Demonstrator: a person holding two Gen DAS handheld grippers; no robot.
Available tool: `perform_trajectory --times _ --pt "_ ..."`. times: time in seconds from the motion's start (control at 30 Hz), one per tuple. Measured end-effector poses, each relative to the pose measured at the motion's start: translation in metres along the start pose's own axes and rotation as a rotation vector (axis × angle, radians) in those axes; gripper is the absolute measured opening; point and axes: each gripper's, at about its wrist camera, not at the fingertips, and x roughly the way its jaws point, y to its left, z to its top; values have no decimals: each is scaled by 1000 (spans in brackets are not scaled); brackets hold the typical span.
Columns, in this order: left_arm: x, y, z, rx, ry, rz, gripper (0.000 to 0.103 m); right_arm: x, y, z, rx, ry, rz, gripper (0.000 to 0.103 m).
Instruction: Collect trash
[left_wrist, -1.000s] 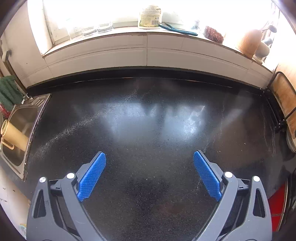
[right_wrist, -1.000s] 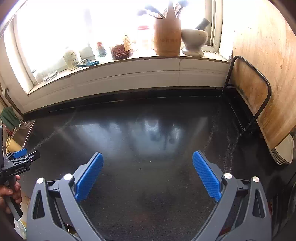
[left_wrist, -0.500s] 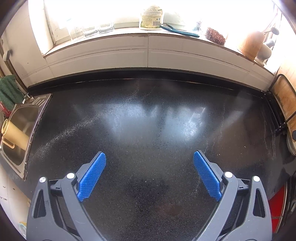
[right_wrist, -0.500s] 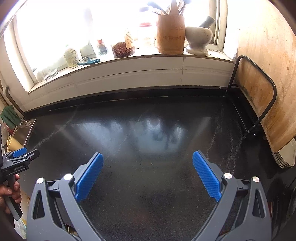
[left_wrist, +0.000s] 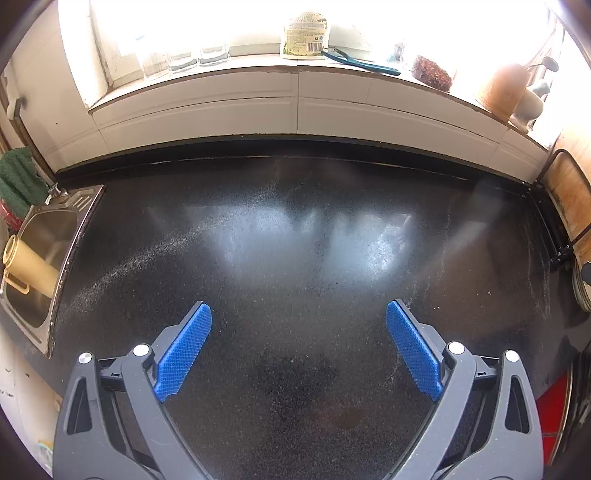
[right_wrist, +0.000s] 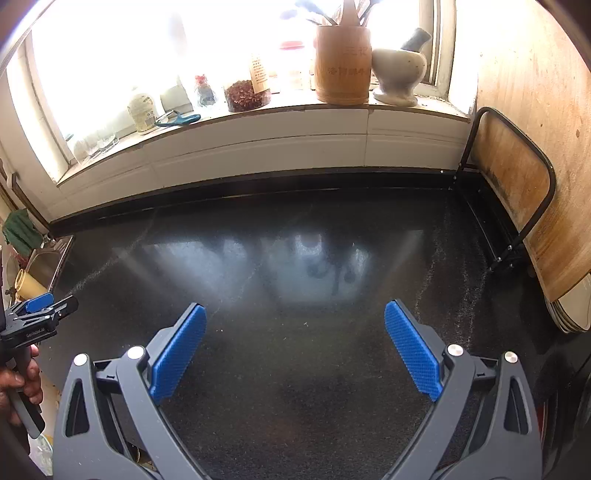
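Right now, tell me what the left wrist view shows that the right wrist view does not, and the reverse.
Only the left wrist view shows the left gripper head-on, fingers spread and holding nothing, plus a red patch at the lower right edge.

Only the right wrist view shows the right gripper, also open and holding nothing, the hand on the left gripper's handle, and the utensils in the wooden holder.

Both show the black countertop, sink, mortar, cutting board and blue scissors.
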Motion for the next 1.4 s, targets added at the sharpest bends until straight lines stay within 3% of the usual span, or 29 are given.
perform_trajectory --times 1.4 --pt "-7 -2 -11 4 -1 5 93 -7 2 -5 -13 -3 6 94"
